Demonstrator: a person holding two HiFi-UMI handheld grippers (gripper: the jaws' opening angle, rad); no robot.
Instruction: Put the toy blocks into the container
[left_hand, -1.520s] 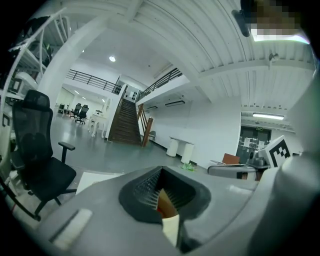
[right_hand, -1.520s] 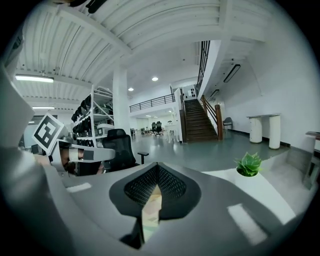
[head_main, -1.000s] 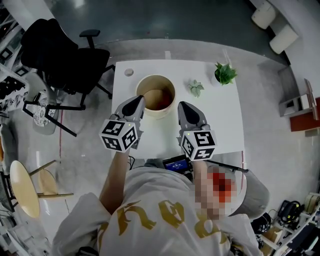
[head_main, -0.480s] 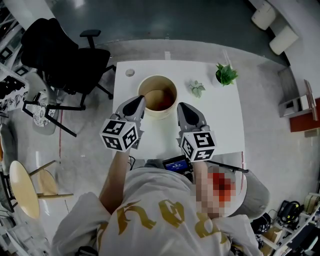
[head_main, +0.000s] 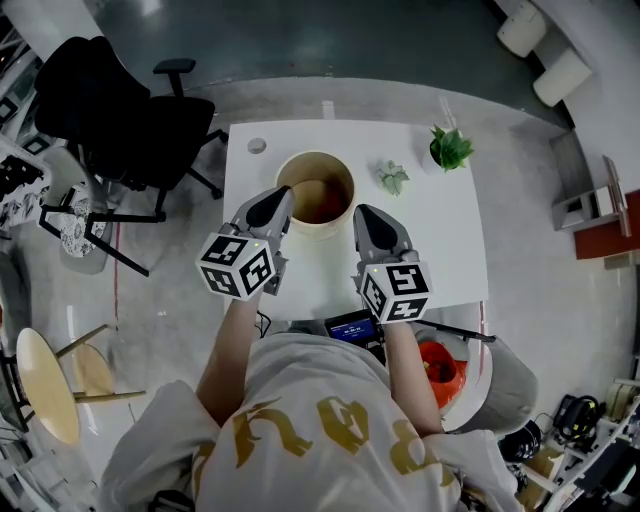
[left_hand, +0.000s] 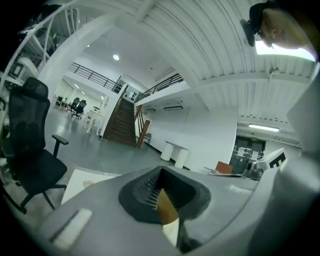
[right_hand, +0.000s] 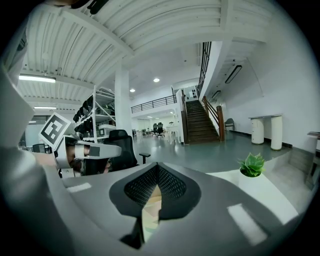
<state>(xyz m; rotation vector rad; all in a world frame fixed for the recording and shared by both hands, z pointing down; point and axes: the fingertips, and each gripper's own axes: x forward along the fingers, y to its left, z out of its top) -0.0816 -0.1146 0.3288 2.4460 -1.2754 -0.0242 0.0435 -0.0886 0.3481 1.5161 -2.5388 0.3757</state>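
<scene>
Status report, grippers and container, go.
Left gripper shut, right gripper shut, both empty. Container upright on table, just beyond both tips. No loose blocks visible. Nothing in the way.

Smooth matt white bench (head_main: 445, 240); pale, wood-like matt container (head_main: 316, 227); glossy grey floor (head_main: 350, 50); black mesh-backed chair (head_main: 110, 100)
</scene>
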